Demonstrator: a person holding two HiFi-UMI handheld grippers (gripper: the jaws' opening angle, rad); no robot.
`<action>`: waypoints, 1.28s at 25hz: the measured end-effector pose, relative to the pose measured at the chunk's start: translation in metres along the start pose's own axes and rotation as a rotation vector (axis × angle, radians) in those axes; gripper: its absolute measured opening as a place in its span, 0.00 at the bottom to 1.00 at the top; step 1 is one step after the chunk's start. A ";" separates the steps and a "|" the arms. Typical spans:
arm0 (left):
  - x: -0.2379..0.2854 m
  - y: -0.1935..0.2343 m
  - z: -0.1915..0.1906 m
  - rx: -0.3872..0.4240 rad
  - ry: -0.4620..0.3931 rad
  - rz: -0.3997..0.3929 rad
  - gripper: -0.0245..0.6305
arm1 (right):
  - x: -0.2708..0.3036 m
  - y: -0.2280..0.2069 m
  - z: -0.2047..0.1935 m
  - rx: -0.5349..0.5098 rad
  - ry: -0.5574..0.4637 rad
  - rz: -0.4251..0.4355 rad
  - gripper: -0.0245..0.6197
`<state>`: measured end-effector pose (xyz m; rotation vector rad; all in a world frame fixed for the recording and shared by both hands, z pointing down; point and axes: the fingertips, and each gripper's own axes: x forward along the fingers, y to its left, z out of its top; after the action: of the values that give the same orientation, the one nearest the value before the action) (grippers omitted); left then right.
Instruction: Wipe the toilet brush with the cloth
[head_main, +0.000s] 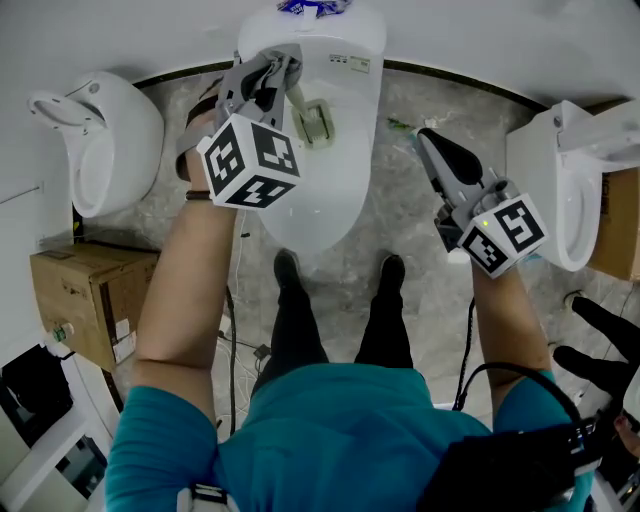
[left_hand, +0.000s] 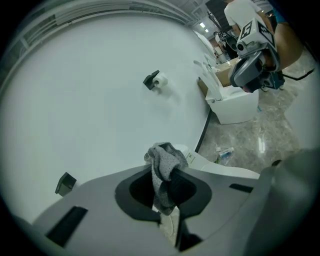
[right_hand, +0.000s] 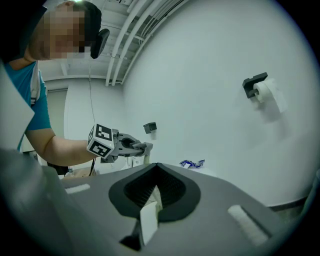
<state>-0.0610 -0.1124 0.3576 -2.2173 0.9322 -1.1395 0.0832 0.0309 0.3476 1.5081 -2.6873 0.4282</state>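
The person wears a teal short-sleeved shirt (head_main: 330, 430), black trousers (head_main: 300, 320) and black shoes (head_main: 287, 268), with a dark band (head_main: 198, 196) round the left wrist. The left gripper (head_main: 287, 64) and right gripper (head_main: 428, 140) are grey. Behind each one's jaws sits a white cube (head_main: 249, 160) with black square markers. A black cable (head_main: 467, 340) trails behind the right one.

Rough knitted cloth (left_hand: 163, 167), glossy toilet (head_main: 322, 200)
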 end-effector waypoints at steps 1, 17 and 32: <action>0.000 -0.002 -0.002 -0.006 0.003 -0.003 0.10 | 0.000 0.000 0.000 0.000 0.001 0.000 0.03; 0.002 -0.027 0.000 -0.024 -0.052 0.005 0.10 | 0.005 -0.006 0.006 0.011 -0.001 0.000 0.03; 0.011 -0.071 -0.010 -0.040 -0.068 -0.026 0.10 | 0.010 -0.014 -0.004 0.035 0.007 0.007 0.03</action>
<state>-0.0397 -0.0750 0.4154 -2.2912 0.9079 -1.0586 0.0890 0.0168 0.3565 1.5038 -2.6947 0.4820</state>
